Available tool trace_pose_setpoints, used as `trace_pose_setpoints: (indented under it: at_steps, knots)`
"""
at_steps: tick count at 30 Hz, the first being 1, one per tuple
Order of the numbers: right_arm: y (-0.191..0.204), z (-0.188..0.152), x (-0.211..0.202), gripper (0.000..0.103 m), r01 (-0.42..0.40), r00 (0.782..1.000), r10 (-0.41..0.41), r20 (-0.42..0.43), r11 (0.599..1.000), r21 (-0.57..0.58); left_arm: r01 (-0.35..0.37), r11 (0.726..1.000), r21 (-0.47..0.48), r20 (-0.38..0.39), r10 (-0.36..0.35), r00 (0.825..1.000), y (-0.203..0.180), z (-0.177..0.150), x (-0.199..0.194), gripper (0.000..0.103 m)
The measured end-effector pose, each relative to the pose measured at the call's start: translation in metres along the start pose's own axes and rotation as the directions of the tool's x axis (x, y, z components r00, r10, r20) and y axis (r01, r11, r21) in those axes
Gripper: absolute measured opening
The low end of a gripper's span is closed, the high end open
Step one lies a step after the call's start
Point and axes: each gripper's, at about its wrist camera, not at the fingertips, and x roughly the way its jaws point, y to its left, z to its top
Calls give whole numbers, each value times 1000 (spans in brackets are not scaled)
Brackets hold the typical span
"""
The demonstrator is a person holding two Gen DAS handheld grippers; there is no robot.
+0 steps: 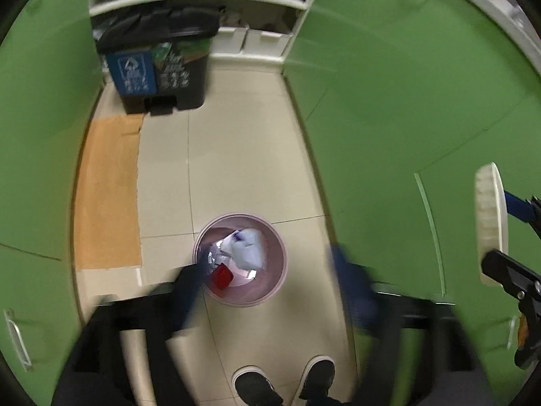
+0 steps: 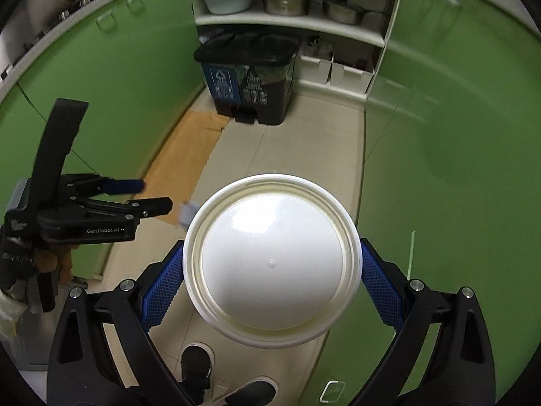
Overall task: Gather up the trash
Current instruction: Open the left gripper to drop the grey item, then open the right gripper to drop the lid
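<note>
The right gripper (image 2: pixel 272 270) holds a white paper bowl (image 2: pixel 270 260) across its rim, the blue fingers (image 2: pixel 162 287) pressing opposite sides. The left gripper (image 1: pixel 270 284) hangs with fingers spread wide and empty over the pink wastebasket (image 1: pixel 277 291), which already holds crumpled paper (image 1: pixel 248 248) and a red scrap (image 1: pixel 221 275). The bowl sits off to the side of the basket — released there, it would likely land on the floor (image 1: pixel 236 155). Its thin rim could also buckle or slip under a harder squeeze.
</note>
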Motion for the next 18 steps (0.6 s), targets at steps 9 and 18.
trace_pose_setpoints:
  at_steps: [9, 18]
  knots:
    - [22, 6, 61, 95, -69, 996, 67, -55, 997, -40, -24, 997, -80, 31, 27, 999, 47, -4, -7, 98]
    - [59, 22, 118, 95, -154, 985, 146, -95, 984, -93, -62, 986, -154, 92, 77, 993, 87, -14, -39, 98]
